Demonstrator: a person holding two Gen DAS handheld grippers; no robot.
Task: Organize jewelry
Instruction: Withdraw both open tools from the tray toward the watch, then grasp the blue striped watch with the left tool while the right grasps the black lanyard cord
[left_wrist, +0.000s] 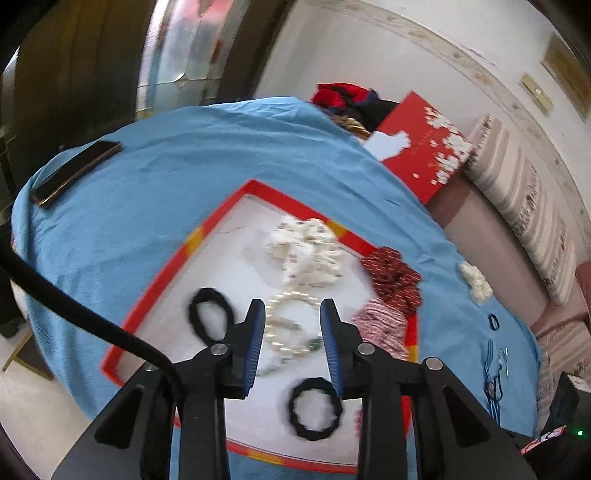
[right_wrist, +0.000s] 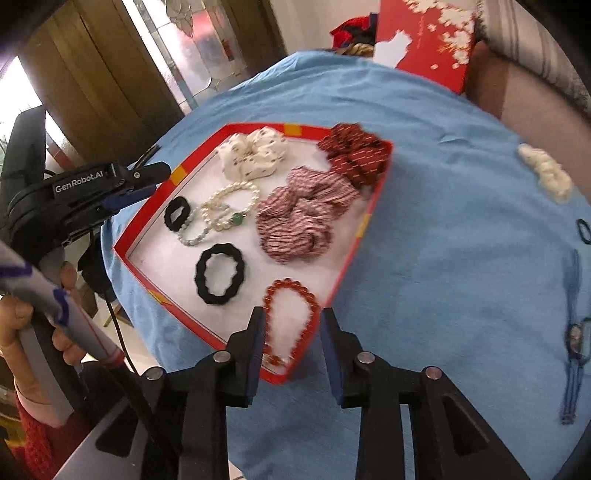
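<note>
Both claws stand apart, nothing clamped. Right gripper (right_wrist: 291, 339) hangs over the near corner of the red tray (right_wrist: 140, 227), with the amber bead bracelet (right_wrist: 291, 317) lying loose on the tray floor between its pads. Left gripper (left_wrist: 293, 343) hovers tilted down over the tray's middle, above the pearl bracelets (left_wrist: 291, 325).

Likely next: the loose pieces on the blue cloth (right_wrist: 424, 166), right of the tray: cream scrunchie (right_wrist: 546, 175), small dark hair tie (right_wrist: 584, 230). Lift clear before swinging right so the pads don't snag beads. Approach the scrunchie from above and pinch its bulk.
</note>
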